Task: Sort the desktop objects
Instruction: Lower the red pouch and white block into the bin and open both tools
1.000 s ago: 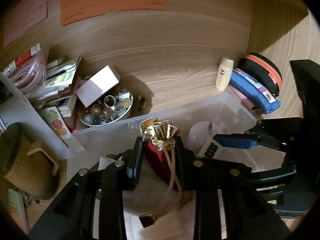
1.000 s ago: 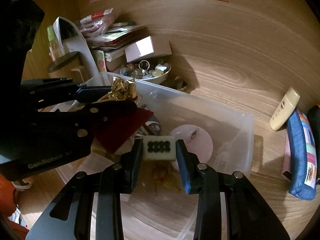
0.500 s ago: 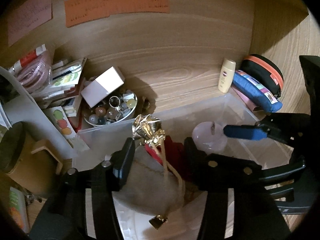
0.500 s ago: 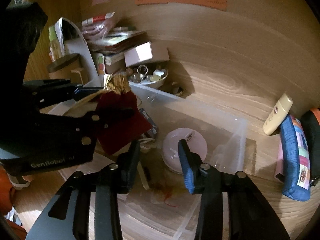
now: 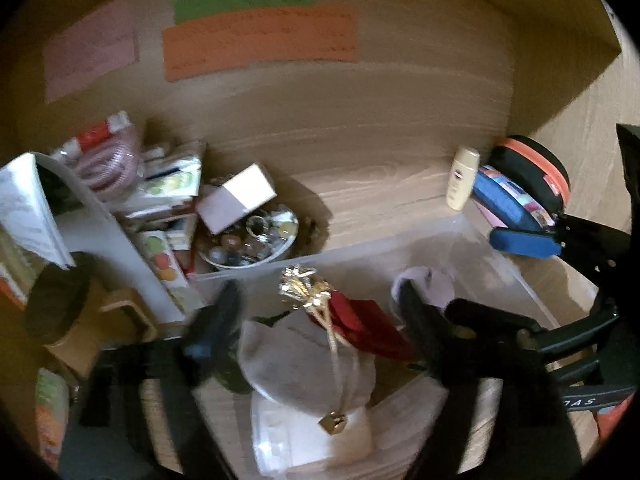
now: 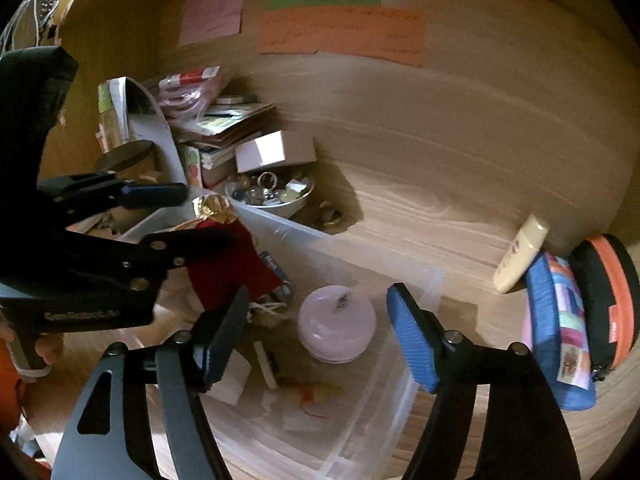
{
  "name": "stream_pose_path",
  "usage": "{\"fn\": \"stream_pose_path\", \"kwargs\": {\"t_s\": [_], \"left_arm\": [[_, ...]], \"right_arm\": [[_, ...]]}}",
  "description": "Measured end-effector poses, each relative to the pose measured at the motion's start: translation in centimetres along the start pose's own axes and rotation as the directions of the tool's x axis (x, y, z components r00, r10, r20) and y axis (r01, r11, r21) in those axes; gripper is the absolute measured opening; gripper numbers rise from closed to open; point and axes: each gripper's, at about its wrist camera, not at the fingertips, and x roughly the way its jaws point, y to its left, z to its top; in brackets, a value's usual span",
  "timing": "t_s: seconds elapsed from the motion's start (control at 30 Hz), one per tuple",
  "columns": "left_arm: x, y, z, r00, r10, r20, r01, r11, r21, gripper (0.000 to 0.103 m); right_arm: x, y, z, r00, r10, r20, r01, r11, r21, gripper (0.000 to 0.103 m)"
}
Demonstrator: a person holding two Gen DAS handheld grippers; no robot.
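A clear plastic bin [image 6: 416, 280] stands on the wooden desk. A red pouch with a gold top [image 5: 360, 320] lies in it on a grey cloth [image 5: 296, 364]; it also shows in the right wrist view [image 6: 228, 268]. My left gripper [image 5: 320, 320] is open around the pouch, fingers apart from it. My right gripper [image 6: 316, 336] is open and empty above the bin, over a round lilac case [image 6: 338, 324]. A small white tile [image 6: 266, 364] lies on the bin floor.
A bowl of trinkets [image 6: 270, 196] with a white box [image 6: 274, 150] on it stands behind the bin, beside stacked books and packets [image 6: 224, 124]. A cream bottle [image 6: 520, 254], a blue pouch [image 6: 560, 332] and a black-orange case [image 6: 608, 300] lie at the right. Coloured notes [image 6: 340, 32] hang on the wall.
My left gripper opened and let the red pouch drop into the bin. My right gripper opened, released the white tile into the bin, and both pulled back and up.
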Motion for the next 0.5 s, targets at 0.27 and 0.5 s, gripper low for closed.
{"fn": "stream_pose_path", "kwargs": {"t_s": [0.27,0.5], "left_arm": [[-3.5,0.2,0.0,0.998,0.046,0.051,-0.046,0.999,-0.016,0.097],[-7.4,-0.2,-0.9,0.991,0.078,0.113,-0.074,0.997,-0.036,0.1]], "right_arm": [[-2.7,-0.3,-0.4,0.999,-0.048,0.005,0.047,0.998,0.031,0.086],[-6.0,0.1,-1.3,0.997,-0.077,0.032,0.074,0.995,0.062,0.095]]}}
